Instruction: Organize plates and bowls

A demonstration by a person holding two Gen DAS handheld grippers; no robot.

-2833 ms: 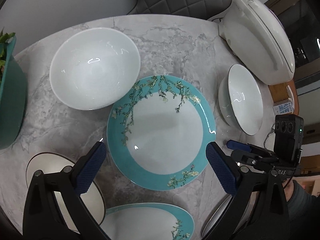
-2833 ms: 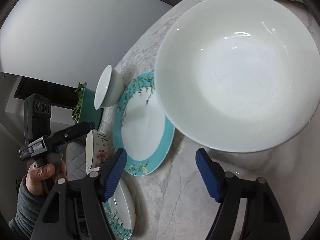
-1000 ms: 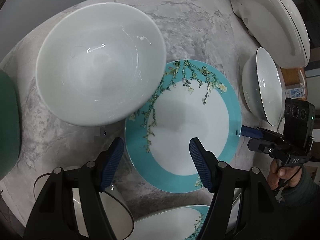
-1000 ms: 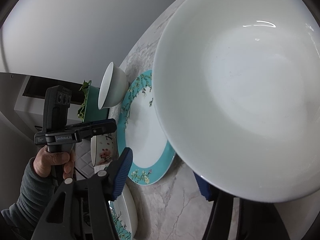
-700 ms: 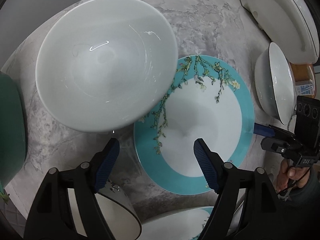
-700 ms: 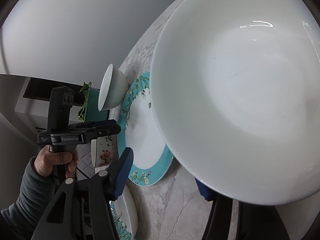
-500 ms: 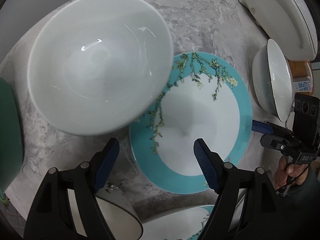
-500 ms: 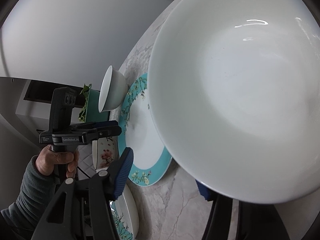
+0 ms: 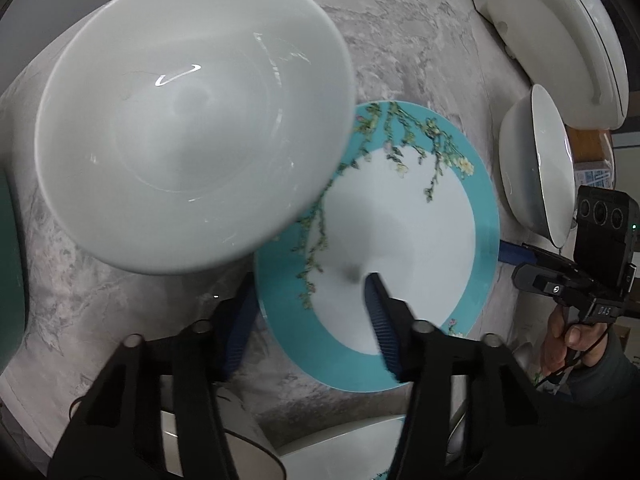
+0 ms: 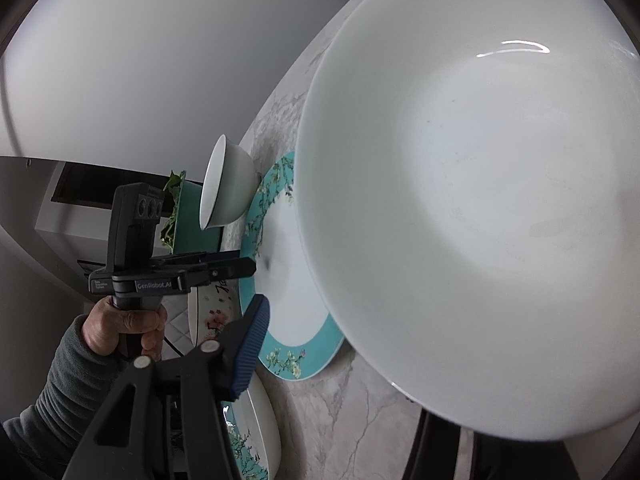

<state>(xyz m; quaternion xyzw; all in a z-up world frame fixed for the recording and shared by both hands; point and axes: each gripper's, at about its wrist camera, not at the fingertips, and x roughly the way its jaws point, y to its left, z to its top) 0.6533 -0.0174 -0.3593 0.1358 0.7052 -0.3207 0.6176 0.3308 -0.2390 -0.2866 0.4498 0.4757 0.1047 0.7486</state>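
Left gripper (image 9: 308, 316) jaws narrowed since 0.5 s ago, straddling the teal blossom plate (image 9: 404, 240) rim, not clamped. Right gripper (image 10: 340, 356) grip on the large white bowl (image 10: 480, 220): can't tell, one finger hidden. Left view alone shows the small white bowl (image 9: 536, 160).

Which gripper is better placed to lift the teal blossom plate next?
Left. The left gripper already straddles the teal plate's near rim, one finger on each side. The right gripper is across the plate, at the white bowl.
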